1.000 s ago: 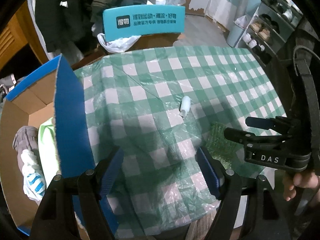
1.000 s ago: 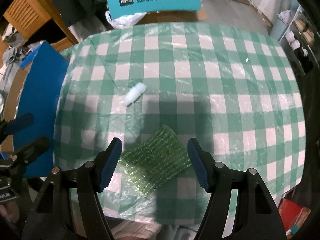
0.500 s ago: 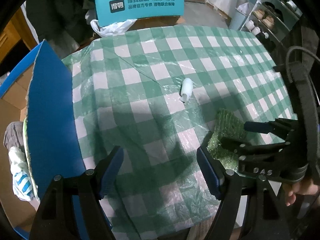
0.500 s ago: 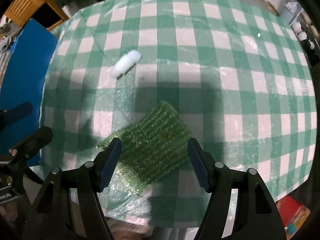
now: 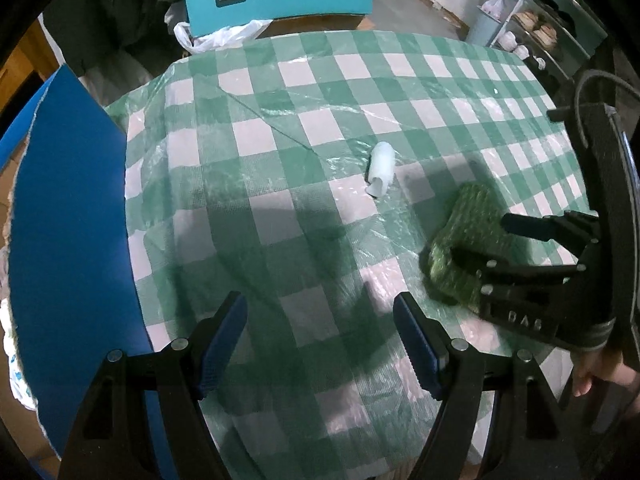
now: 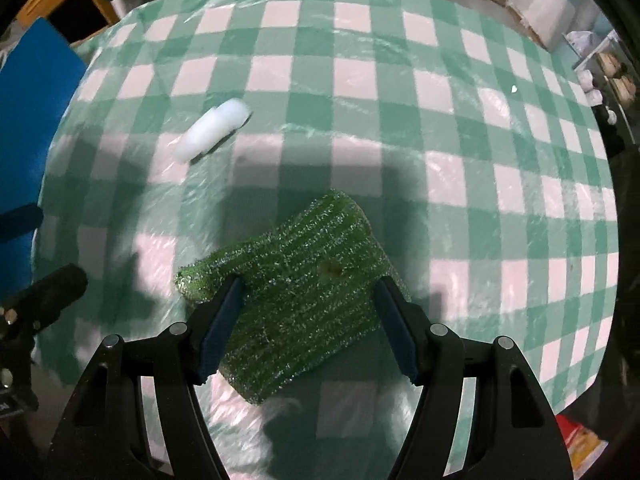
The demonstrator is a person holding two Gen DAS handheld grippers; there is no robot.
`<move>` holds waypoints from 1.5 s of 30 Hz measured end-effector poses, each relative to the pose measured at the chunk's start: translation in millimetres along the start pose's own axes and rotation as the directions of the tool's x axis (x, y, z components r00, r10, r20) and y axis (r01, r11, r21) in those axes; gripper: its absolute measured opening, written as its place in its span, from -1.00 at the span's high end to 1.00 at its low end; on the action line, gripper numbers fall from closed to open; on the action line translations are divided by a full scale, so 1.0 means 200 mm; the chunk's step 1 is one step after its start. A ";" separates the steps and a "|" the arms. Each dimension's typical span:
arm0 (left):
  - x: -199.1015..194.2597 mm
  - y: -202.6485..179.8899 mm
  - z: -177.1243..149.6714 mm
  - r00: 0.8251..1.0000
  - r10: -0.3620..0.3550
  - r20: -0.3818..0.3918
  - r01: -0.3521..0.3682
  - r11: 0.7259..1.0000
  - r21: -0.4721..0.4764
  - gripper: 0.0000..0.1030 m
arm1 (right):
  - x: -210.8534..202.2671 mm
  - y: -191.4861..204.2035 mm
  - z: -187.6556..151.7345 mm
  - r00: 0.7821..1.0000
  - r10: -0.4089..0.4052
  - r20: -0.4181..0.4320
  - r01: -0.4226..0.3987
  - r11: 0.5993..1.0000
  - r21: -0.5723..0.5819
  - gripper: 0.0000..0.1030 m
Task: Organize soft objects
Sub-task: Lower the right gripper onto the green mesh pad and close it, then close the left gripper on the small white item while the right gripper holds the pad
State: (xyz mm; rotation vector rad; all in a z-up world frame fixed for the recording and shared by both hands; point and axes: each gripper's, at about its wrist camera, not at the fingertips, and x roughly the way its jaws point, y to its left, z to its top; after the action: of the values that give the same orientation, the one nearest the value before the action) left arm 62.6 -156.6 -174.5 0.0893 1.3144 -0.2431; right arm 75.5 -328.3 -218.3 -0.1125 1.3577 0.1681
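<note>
The glittery green knitted scouring cloth (image 6: pixel 304 292) looks rough and sparkly — the green-and-white checked plastic tablecloth (image 6: pixel 360 80) glossy and crinkled; the small white foam-like roll (image 6: pixel 212 130) looks matt, smooth.

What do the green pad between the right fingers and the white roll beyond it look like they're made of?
The green pad looks like a knitted scrubbing cloth of glittery synthetic yarn: ribbed rows that sparkle. The white roll looks like soft foam or rolled wadding, matte and slightly translucent; motion blur leaves that open.
</note>
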 end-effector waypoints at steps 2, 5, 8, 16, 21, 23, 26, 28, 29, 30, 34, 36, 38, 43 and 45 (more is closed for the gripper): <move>0.01 0.00 0.02 1.000 -0.005 0.001 0.005 1.000 -0.008 -0.50 | 0.01 -0.02 0.02 1.000 -0.008 0.013 0.008 1.000 0.012 -0.31; 0.03 0.00 0.04 1.000 -0.007 -0.001 0.007 1.000 -0.011 -0.50 | 0.02 -0.06 0.06 0.999 -0.014 0.039 0.012 0.999 0.029 -0.31; 0.05 0.00 0.07 1.000 -0.013 -0.002 0.013 1.000 -0.016 -0.50 | 0.03 -0.10 0.08 0.998 -0.007 0.066 0.003 0.999 0.051 -0.31; 0.12 -0.04 0.16 0.999 -0.033 -0.014 0.033 0.999 -0.021 -0.50 | 0.04 -0.17 0.09 0.992 -0.024 0.124 0.018 0.999 0.048 -0.19; 0.15 -0.04 0.21 0.998 -0.057 -0.012 0.056 0.997 -0.043 -0.50 | 0.04 -0.21 0.13 0.989 -0.018 0.149 0.013 0.999 0.036 0.36; 0.15 -0.04 0.23 0.998 -0.063 -0.007 0.063 0.997 -0.052 -0.50 | 0.04 -0.22 0.17 0.988 -0.010 0.151 0.003 0.999 0.045 0.61; 0.16 -0.06 0.26 0.997 -0.076 0.008 0.076 0.996 -0.056 -0.50 | 0.04 -0.25 0.20 0.987 0.032 0.157 -0.045 0.996 0.081 0.75; 0.17 -0.07 0.28 0.997 -0.079 0.011 0.080 0.995 -0.053 -0.50 | 0.04 -0.24 0.20 0.986 0.047 0.161 -0.063 0.994 0.094 0.77; 0.17 -0.08 0.30 0.997 -0.082 0.009 0.082 0.995 -0.049 -0.50 | 0.03 -0.25 0.21 0.985 0.054 0.162 -0.070 0.993 0.097 0.77; 0.18 -0.09 0.31 0.997 -0.081 0.007 0.082 0.996 -0.047 -0.50 | 0.03 -0.25 0.20 0.985 0.059 0.164 -0.076 0.992 0.100 0.77; 0.22 -0.11 0.34 0.997 -0.075 0.007 0.075 0.996 -0.047 -0.50 | -0.01 -0.27 0.21 0.981 0.074 0.177 -0.096 0.988 0.121 0.77; 0.23 -0.12 0.35 0.998 -0.070 0.002 0.070 0.997 -0.043 -0.50 | -0.03 -0.27 0.20 0.979 0.074 0.188 -0.098 0.988 0.123 0.77; 0.25 -0.13 0.36 0.998 -0.065 0.000 0.065 0.997 -0.039 -0.50 | -0.06 -0.29 0.19 0.978 0.068 0.197 -0.094 0.988 0.126 0.77; 0.26 -0.15 0.38 0.997 -0.071 0.015 0.071 0.997 -0.042 -0.48 | -0.10 -0.33 0.16 0.974 0.075 0.213 -0.106 0.985 0.137 0.77; 0.26 -0.16 0.39 0.998 -0.068 0.018 0.068 0.997 -0.034 -0.30 | -0.10 -0.33 0.16 0.973 0.082 0.215 -0.114 0.983 0.140 0.77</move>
State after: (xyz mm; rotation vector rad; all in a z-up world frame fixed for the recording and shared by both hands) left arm 140.9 -210.8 -203.4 0.0129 1.3060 -0.2779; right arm 114.5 -389.4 -193.4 0.0990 1.1623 0.1546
